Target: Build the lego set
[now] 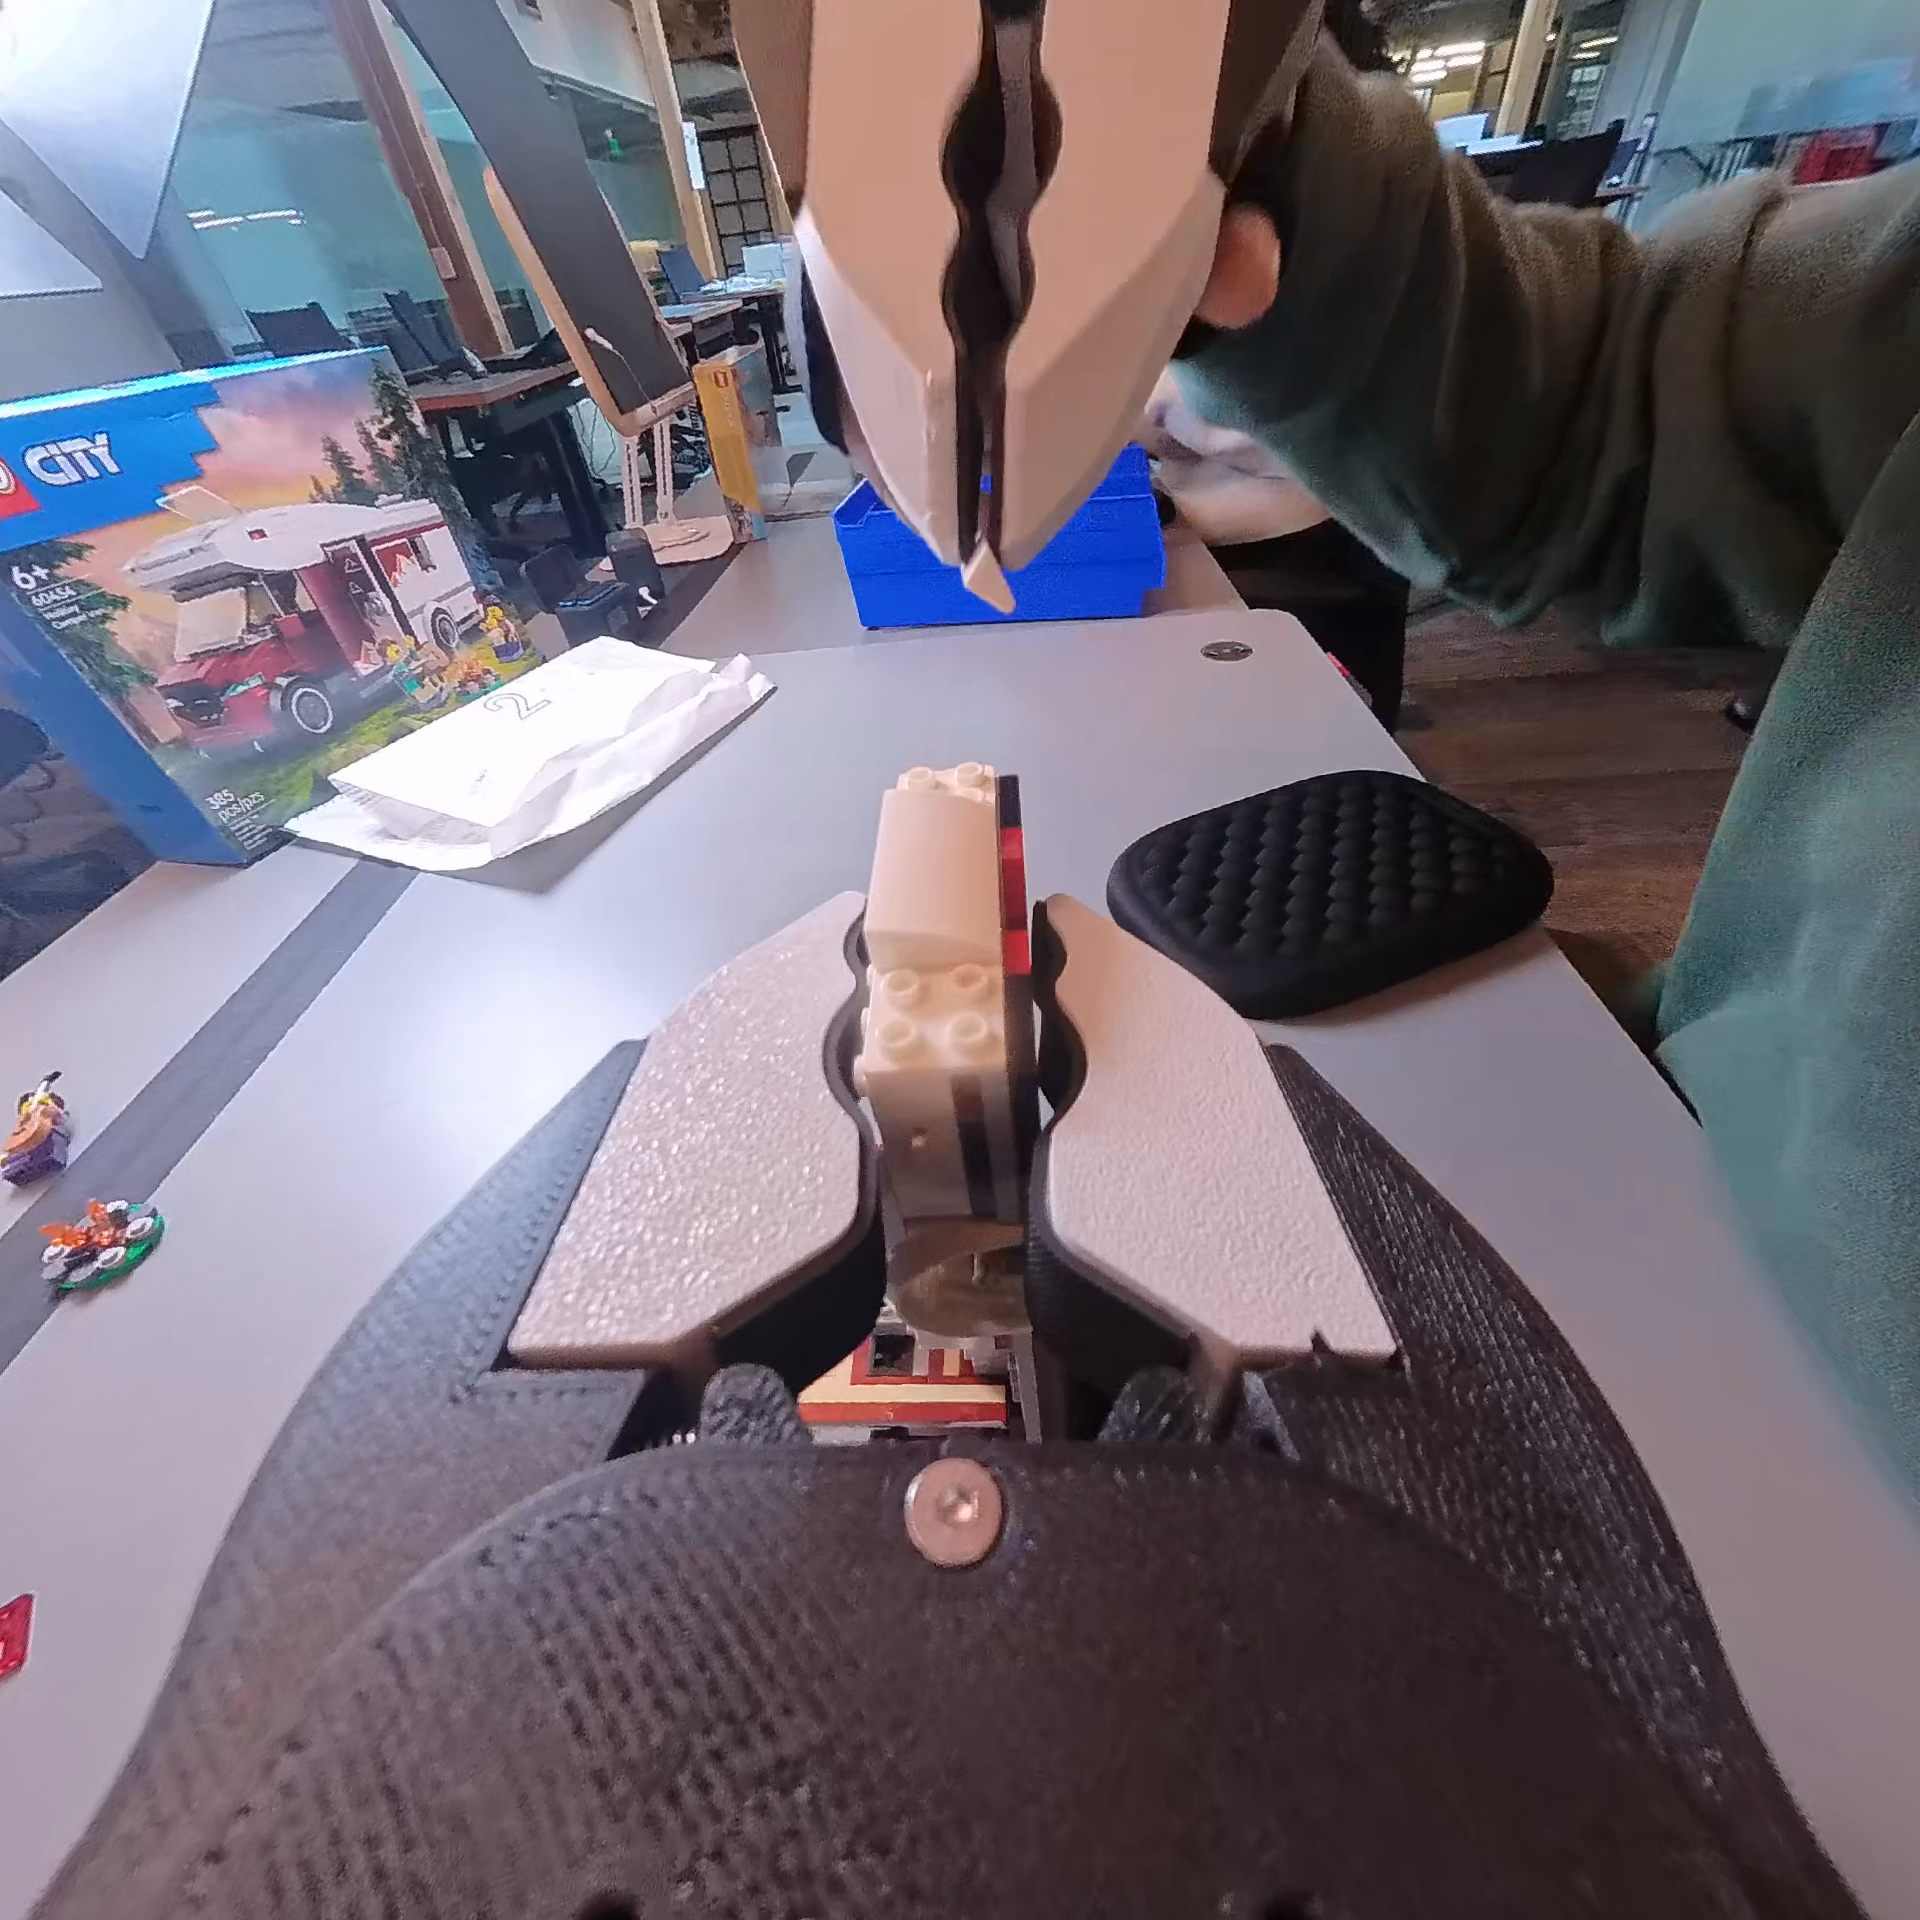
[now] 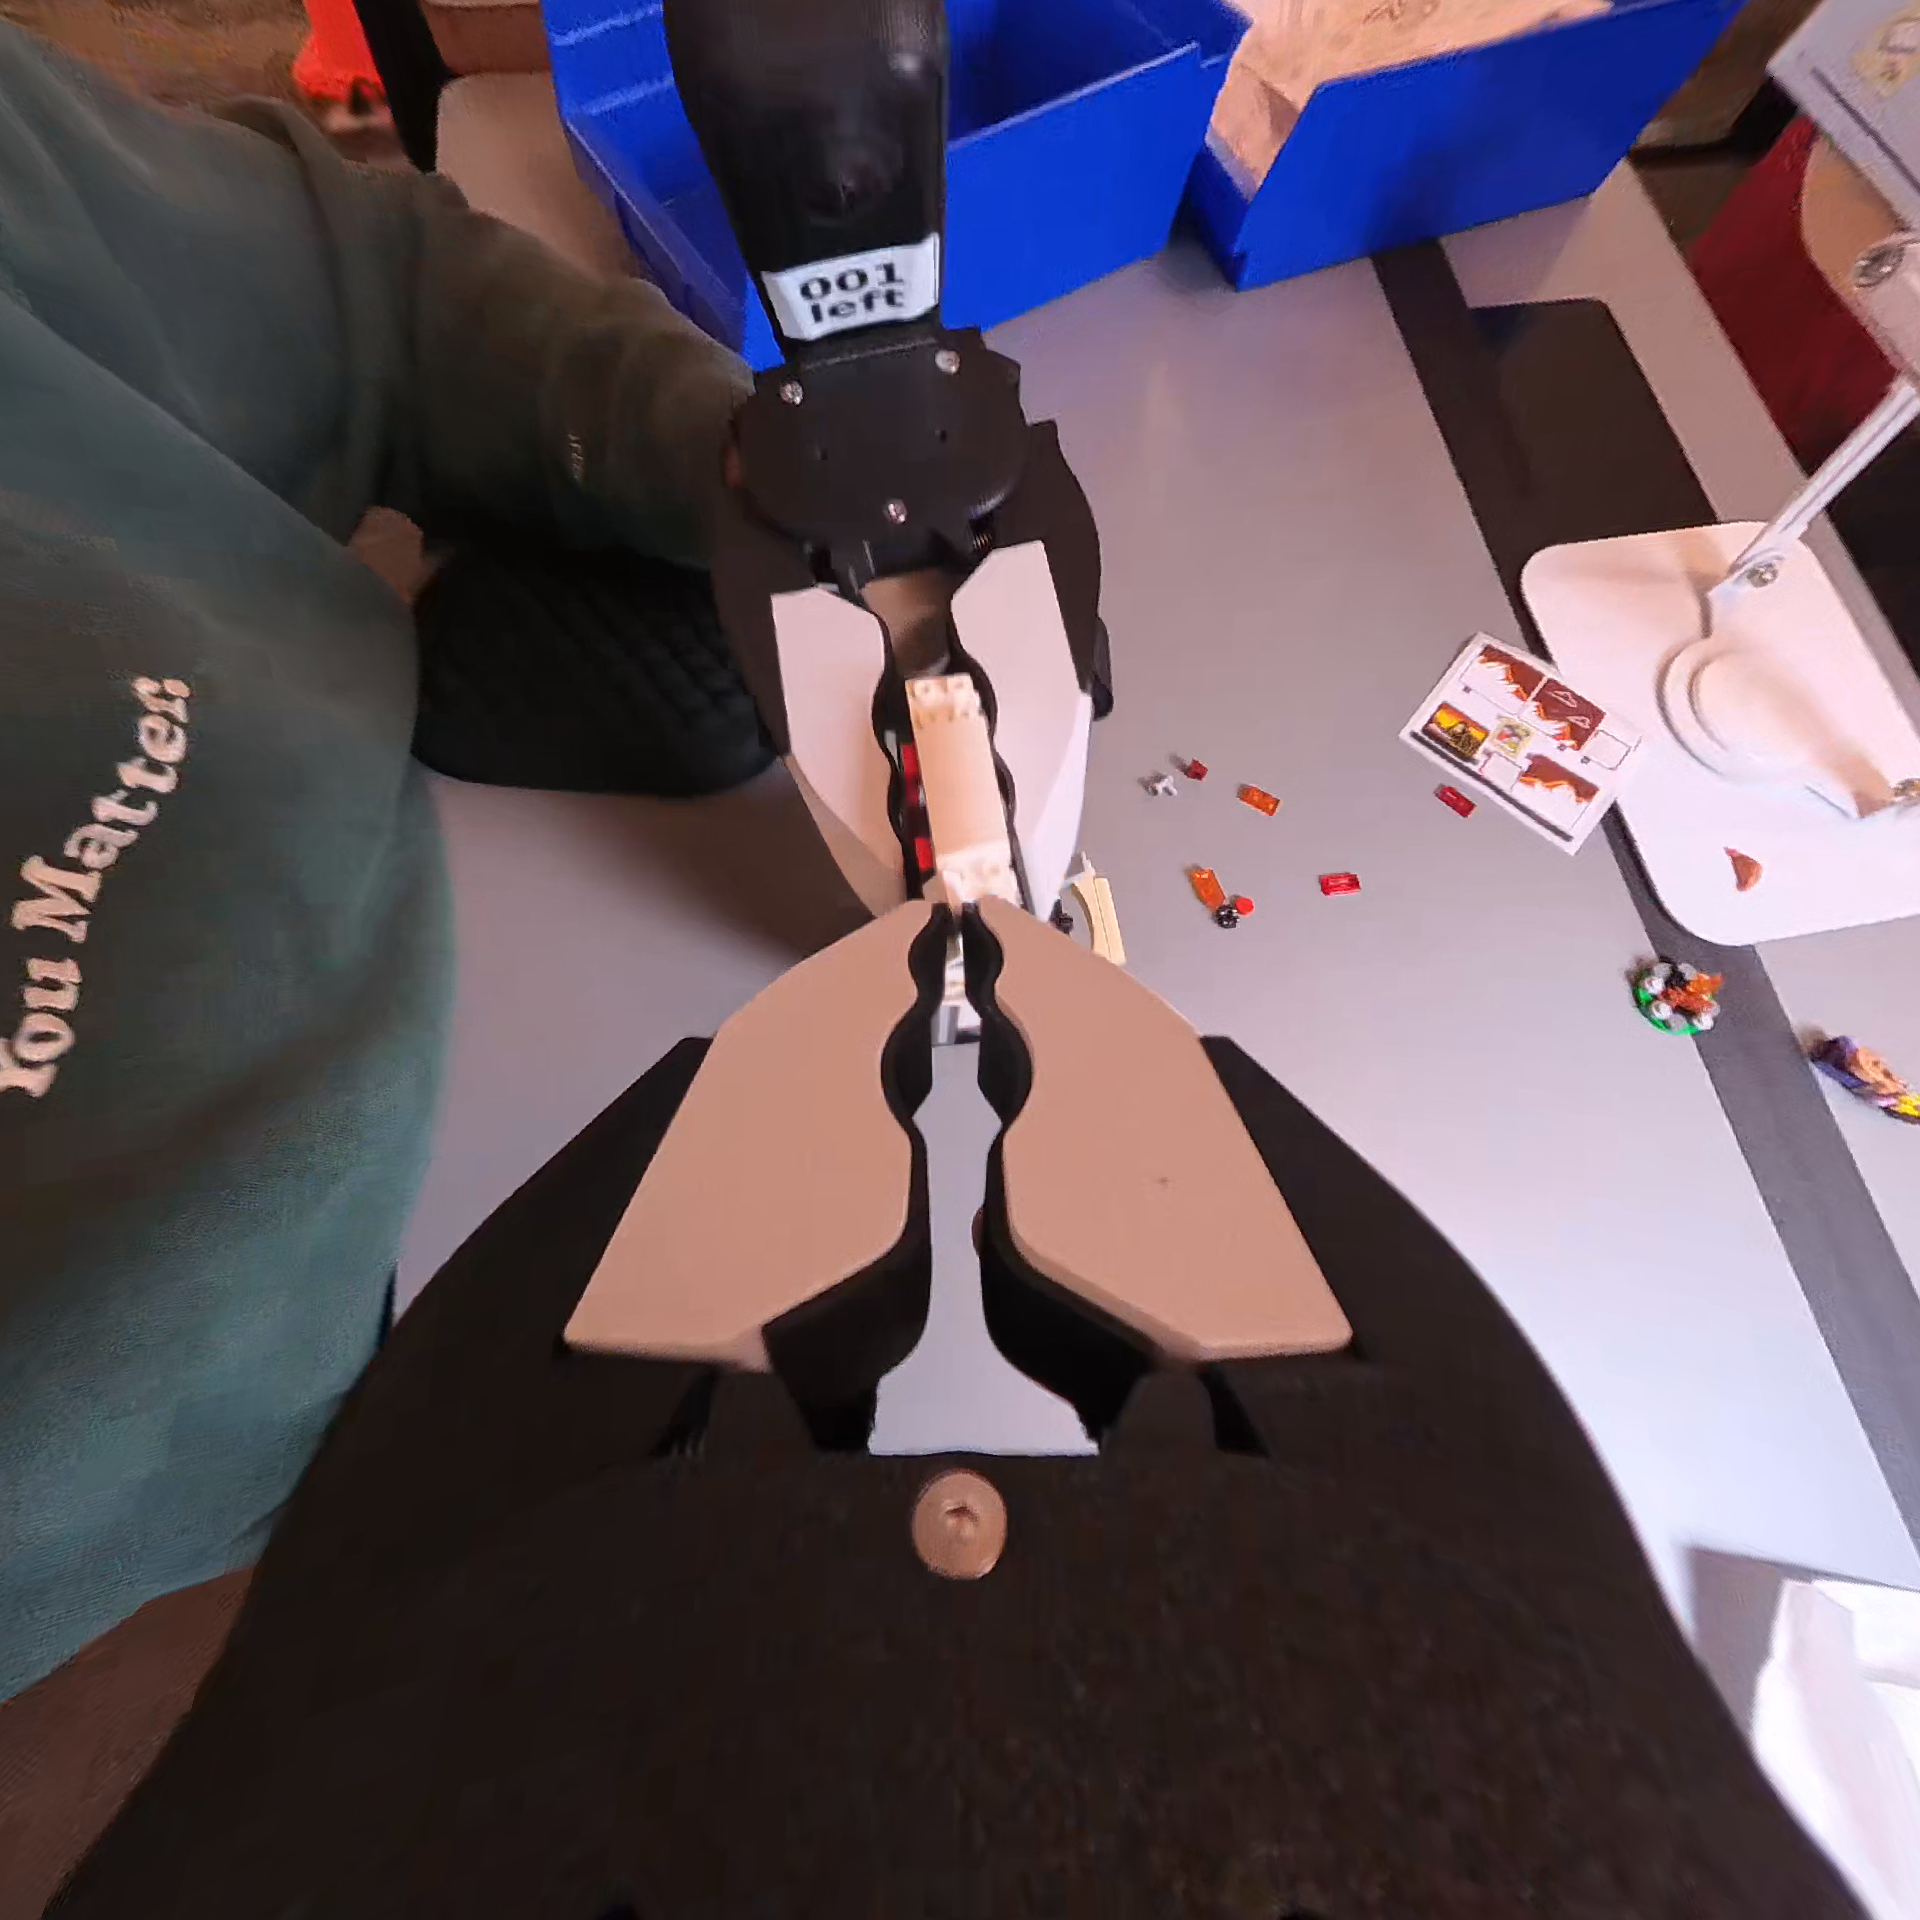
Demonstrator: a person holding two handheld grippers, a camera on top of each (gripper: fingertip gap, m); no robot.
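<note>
My left gripper (image 1: 951, 925) is shut on a white, red and black lego assembly (image 1: 940, 997) and holds it above the grey table (image 1: 1247, 727). The assembly's studded white end sticks out past the fingertips. My right gripper (image 1: 977, 551) hangs tip-down above the assembly, shut on a small tan piece (image 1: 987, 582) that pokes out of its tip. In the right wrist view my right gripper (image 2: 956, 914) is almost touching the near end of the assembly (image 2: 956, 790), which the left gripper (image 2: 935, 727) holds from the far side.
The lego box (image 1: 239, 603) and a white paper bag (image 1: 540, 748) lie at the left. Blue bins (image 2: 1070, 156) stand behind. A black pad (image 1: 1330, 894) lies at the right edge. Loose small red and orange pieces (image 2: 1257, 798), a sticker sheet (image 2: 1517, 738), a campfire build (image 2: 951, 997) and a white stand base (image 2: 1766, 727) are on the table. Tip to tip, the grippers are about 6 cm apart.
</note>
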